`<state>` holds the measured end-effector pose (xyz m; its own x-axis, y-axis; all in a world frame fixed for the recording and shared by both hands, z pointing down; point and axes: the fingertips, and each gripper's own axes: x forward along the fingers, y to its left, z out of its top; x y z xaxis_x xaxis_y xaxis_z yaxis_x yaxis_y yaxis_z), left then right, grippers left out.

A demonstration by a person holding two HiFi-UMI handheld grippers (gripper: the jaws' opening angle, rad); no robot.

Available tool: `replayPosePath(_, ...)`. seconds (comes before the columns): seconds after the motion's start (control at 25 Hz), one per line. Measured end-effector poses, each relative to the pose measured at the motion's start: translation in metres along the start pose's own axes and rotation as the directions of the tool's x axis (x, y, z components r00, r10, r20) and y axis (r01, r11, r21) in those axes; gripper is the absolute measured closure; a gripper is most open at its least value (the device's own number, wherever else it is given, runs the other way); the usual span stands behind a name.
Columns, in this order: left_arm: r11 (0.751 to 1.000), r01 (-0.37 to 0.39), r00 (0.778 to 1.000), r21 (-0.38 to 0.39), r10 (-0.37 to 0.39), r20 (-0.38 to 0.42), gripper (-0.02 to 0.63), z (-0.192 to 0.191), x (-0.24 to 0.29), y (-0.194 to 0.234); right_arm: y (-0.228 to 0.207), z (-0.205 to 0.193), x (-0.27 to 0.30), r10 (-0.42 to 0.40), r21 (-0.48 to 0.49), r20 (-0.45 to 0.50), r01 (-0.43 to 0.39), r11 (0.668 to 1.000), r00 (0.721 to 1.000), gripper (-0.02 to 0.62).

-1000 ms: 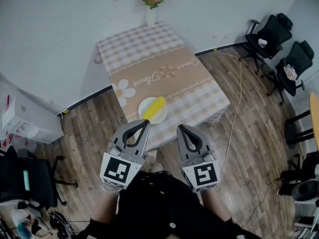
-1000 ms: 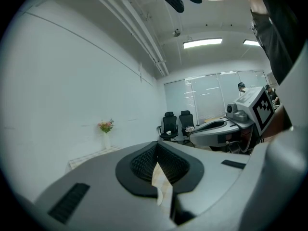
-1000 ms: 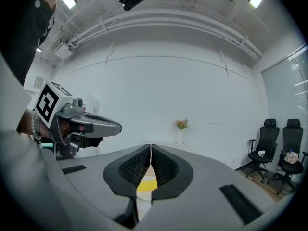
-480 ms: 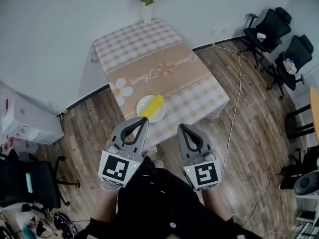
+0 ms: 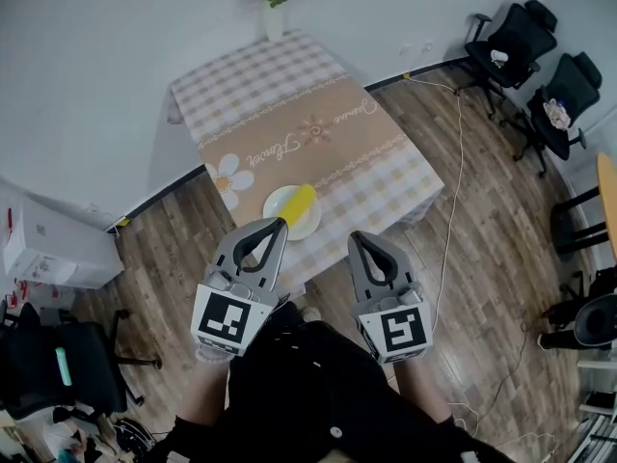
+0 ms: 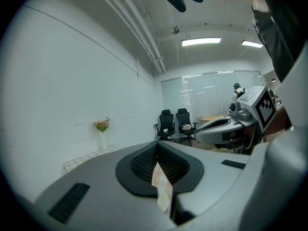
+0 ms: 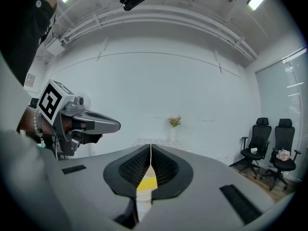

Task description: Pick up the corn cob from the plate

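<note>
Corn cob: the corn cob (image 5: pixel 298 204) lies on the white plate (image 5: pixel 274 204), near the edge of the desk (image 5: pixel 289 114) that faces you.
Long axis: in the head view the cob runs from its near end, at the plate rim closest to you, away from you and a little to your right. It lies flat and slants across the plate.
Direction from your fingers: the cob is ahead of both grippers and lower than them. Both point nearly level out over the desk, so you would have to go forward and down.
Nearer hand: your left gripper (image 5: pixel 281 223) is nearer. In the head view its tip sits right at the cob's near end, almost in line with the long axis. I judge it to be above and short of the cob, not touching, since its own view shows the desk well ahead. Your right gripper (image 5: pixel 354 236) is off to the right of the plate, beside the desk edge.
Left fingers: the fingers (image 6: pixel 142 165) are pressed together with only a hairline slit between the pads. They hold nothing.
Right fingers: the fingers (image 7: pixel 132 167) are also closed pad to pad and empty. A sliver of yellow cob over white plate shows through the slit, far beyond the tips.
Coming move: you will likely need to spread the fingers of whichever gripper you use before you descend. Set them across the cob's width, not along its length, because a round cob gripped at its end could roll or slip on the plate.
</note>
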<state>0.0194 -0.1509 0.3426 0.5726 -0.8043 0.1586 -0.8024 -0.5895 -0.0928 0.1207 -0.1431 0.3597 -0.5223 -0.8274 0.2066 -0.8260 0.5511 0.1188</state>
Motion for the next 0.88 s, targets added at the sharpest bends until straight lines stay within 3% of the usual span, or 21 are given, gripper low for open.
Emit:
replayPosePath(0.24, 0.999, 0.032, 0.999, -0.005, -0.032, -0.017, 0.592, -0.005, 0.014, 0.014, -0.004, 0.001, 0.016, -0.026, 0.01, 0.0, 0.026, 1.0, 1.0, 0.552)
replayPosePath(0.48, 0.997, 0.07, 0.998, 0.029, -0.07, -0.006, 0.592, -0.011, 0.024, 0.025, -0.003, 0.0, 0.025, -0.041, 0.011, -0.041, 0.042, 0.999, 0.998, 0.552)
replayPosePath(0.68, 0.993, 0.107, 0.994, 0.057, -0.108, 0.005, 0.592, -0.017, 0.033, 0.031, -0.005, -0.002, 0.028, -0.083, 0.025, -0.019, 0.083, 0.996, 0.996, 0.552)
replayPosePath(0.88, 0.991, 0.127, 0.992, 0.033, -0.126, -0.011, 0.592, -0.026, 0.044, 0.035, -0.005, -0.004, 0.026, -0.103, 0.018, -0.067, 0.104, 0.994, 0.992, 0.552)
